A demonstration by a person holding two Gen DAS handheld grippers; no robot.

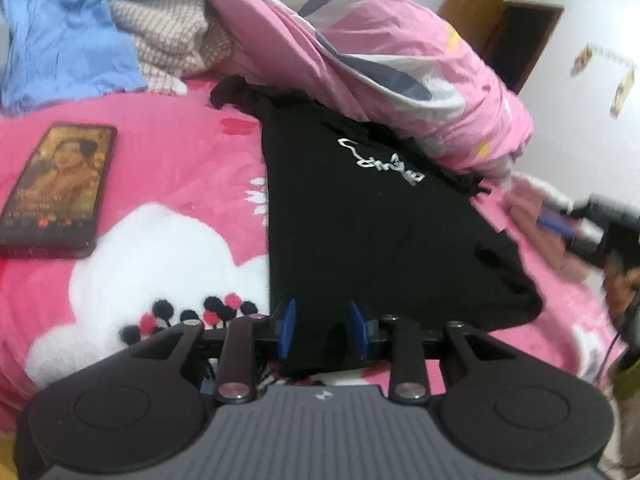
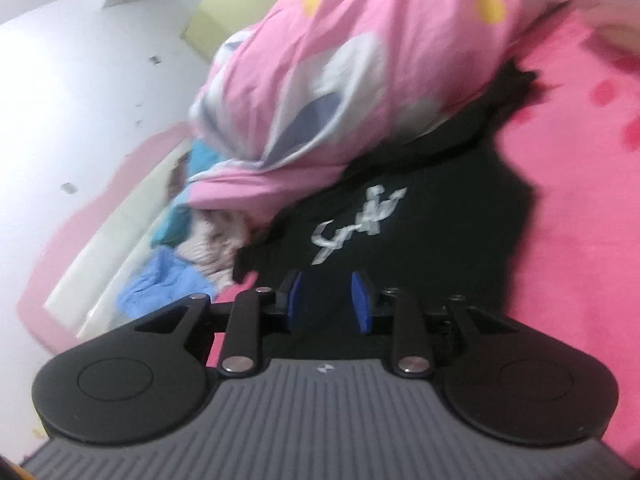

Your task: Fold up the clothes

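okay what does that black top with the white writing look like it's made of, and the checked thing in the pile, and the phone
Black top: looks like soft matte knit, likely cotton jersey; it drapes limp with no sheen, and the white lettering sits on it like a print.
Checked garment: seemingly a textured woven or waffle fabric, going by its fine raised grid.
Phone: glossy glass screen, lit, in a dark frame; the frame's material is unclear.

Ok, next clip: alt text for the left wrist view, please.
The left gripper hangs open over the near edge of a black T-shirt with white script, spread on a pink bedsheet. A rolled pink quilt covers the shirt's far side, a phone lies to the left, and the right gripper shows blurred at right.
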